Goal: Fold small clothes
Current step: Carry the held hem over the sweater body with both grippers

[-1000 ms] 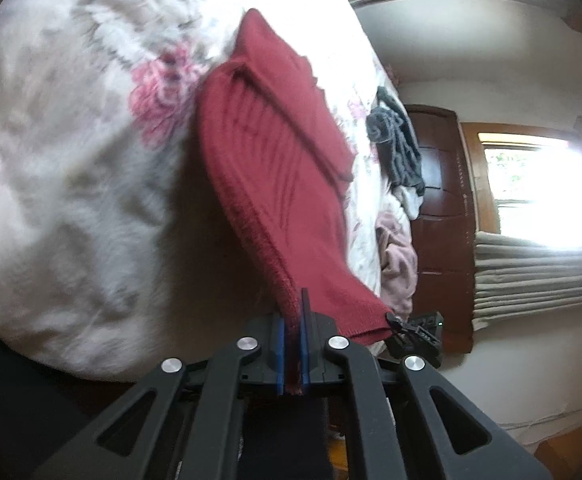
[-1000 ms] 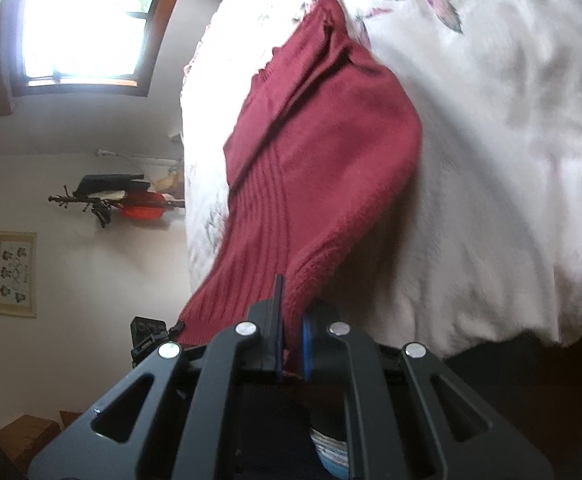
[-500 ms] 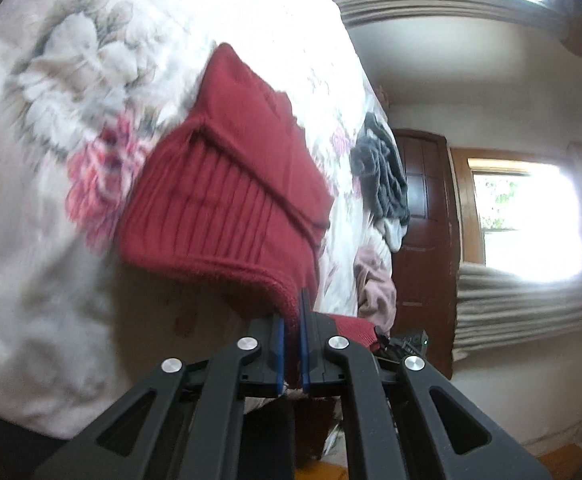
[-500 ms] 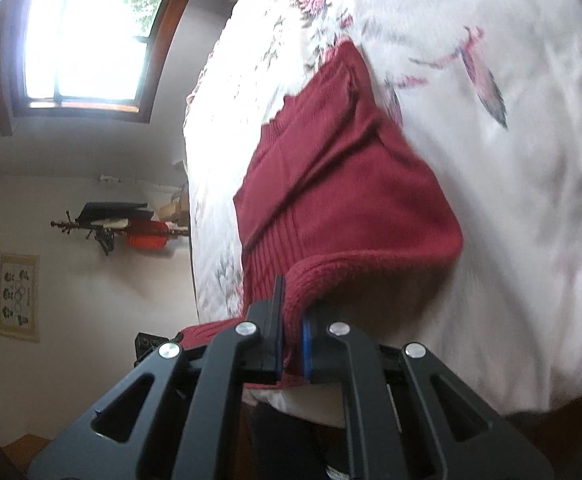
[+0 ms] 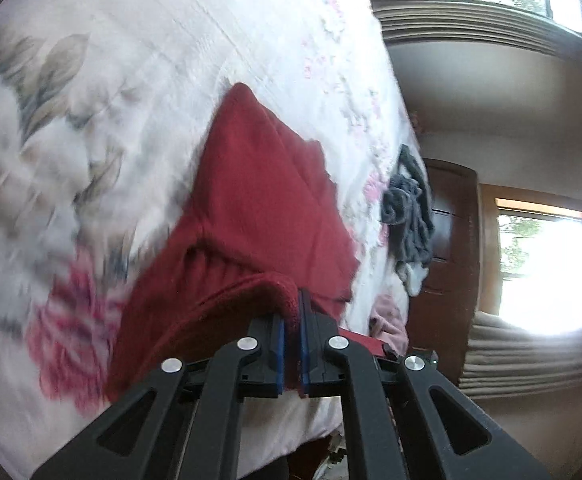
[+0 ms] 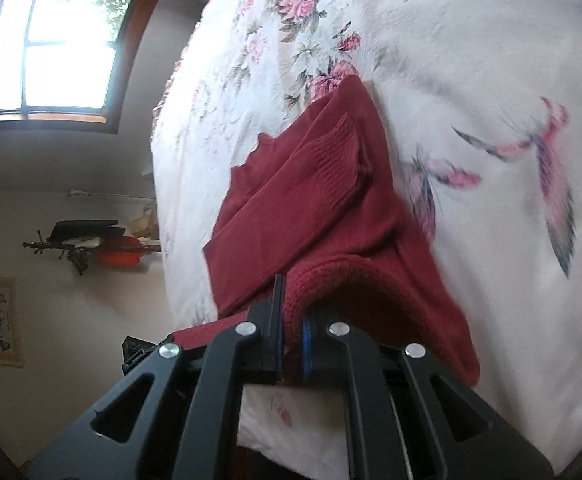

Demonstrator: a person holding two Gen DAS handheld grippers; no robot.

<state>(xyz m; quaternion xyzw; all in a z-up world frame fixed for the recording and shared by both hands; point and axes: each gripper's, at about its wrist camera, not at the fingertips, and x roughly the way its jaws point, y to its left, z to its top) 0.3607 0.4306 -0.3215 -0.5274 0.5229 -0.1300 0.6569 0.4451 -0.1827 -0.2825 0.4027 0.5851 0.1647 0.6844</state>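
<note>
Left gripper point(image 5: 292, 322) and right gripper point(image 6: 291, 312) each pinch the thick ribbed hem of the red knit sweater point(image 5: 259, 216), holding that near edge raised above the part lying flat on the floral bedspread point(image 5: 123, 80). Risk, as judged: the bulky knit could slip from one pinch, or the hem could be laid down unevenly, leaving a skewed fold; the near portion also hangs close to the bed edge and could drag off. Sweater appears dark red, soft, partly doubled, with one sleeve folded across its far half.
</note>
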